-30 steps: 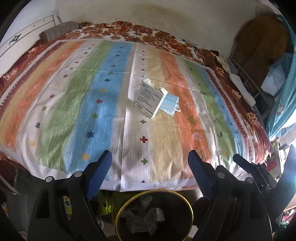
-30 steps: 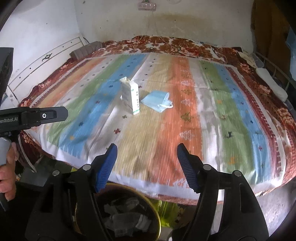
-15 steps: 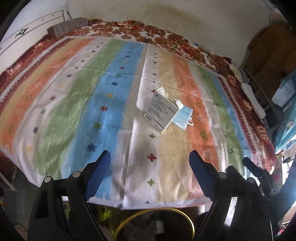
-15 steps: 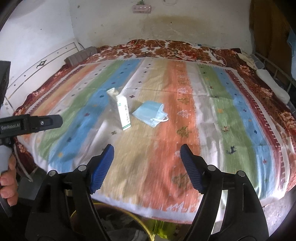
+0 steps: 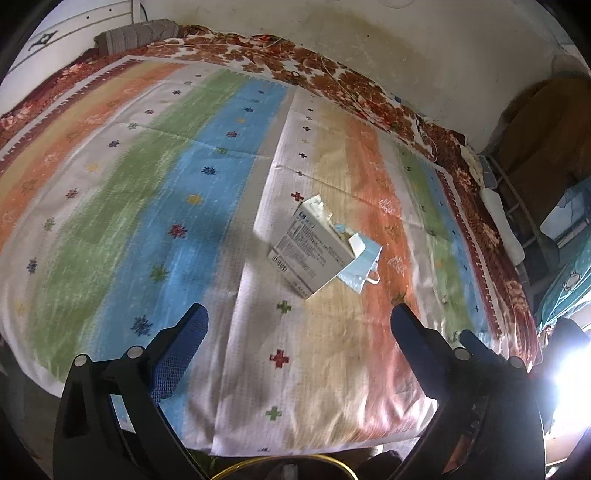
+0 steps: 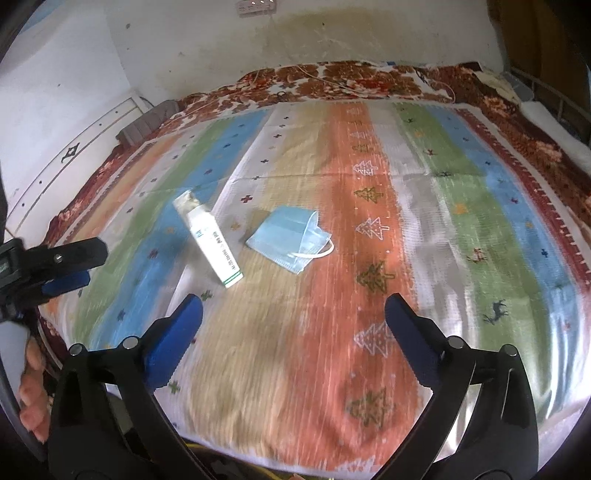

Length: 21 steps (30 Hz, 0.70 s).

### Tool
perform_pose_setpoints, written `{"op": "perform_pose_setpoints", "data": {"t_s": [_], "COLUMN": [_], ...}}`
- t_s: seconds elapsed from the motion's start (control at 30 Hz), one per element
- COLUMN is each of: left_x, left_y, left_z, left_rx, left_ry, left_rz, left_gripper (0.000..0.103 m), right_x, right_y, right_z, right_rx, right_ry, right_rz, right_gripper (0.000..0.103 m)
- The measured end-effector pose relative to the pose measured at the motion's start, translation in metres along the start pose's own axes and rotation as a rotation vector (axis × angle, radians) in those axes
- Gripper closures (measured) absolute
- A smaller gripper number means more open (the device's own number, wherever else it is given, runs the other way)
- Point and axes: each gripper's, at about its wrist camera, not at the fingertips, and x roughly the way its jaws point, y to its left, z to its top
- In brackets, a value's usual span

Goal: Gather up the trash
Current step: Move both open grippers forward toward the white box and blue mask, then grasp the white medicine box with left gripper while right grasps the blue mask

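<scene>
A white cardboard box (image 5: 310, 247) with an open, torn top lies on the striped bedspread (image 5: 147, 206); it also shows in the right wrist view (image 6: 212, 242). A crumpled blue face mask (image 5: 360, 266) lies right beside the box, on its right (image 6: 291, 236). My left gripper (image 5: 299, 321) is open and empty, above the bed's near edge, short of the box. My right gripper (image 6: 293, 308) is open and empty, short of the mask. The left gripper shows at the left edge of the right wrist view (image 6: 55, 266).
A gold-rimmed trash bin (image 5: 288, 467) sits below the bed's near edge, mostly cut off. A floral blanket (image 6: 351, 79) runs along the far wall. A grey rolled cloth (image 5: 136, 33) lies at the far left. Clutter and a metal rack (image 5: 524, 206) stand to the right.
Both grippers have moved forward from above the trash bin over the bed's edge, toward the box and mask. The bin has dropped nearly out of both views. Both grippers stay open.
</scene>
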Motion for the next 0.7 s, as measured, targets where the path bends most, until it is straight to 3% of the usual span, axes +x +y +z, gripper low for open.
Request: {"op": "perform_pose_setpoints", "data": {"t_s": [0.47,0.7], "left_x": [0.034,0.052], "left_y": [-0.004,-0.010], "left_z": [0.032,0.041], "left_rx": [-0.013,-0.009], "left_ry": [0.009,0.050], "left_rz": [-0.006,-0.017], "left_gripper": [0.006,0.006], "right_x": [0.062,0.091], "right_y": [-0.026,-0.032], "right_z": [0.031,0.040], "right_rx": [0.147,0.208], "right_ry": [0.049,0.073], "right_rz": [0.080,0.135], "right_gripper": [0.009,0.020]}}
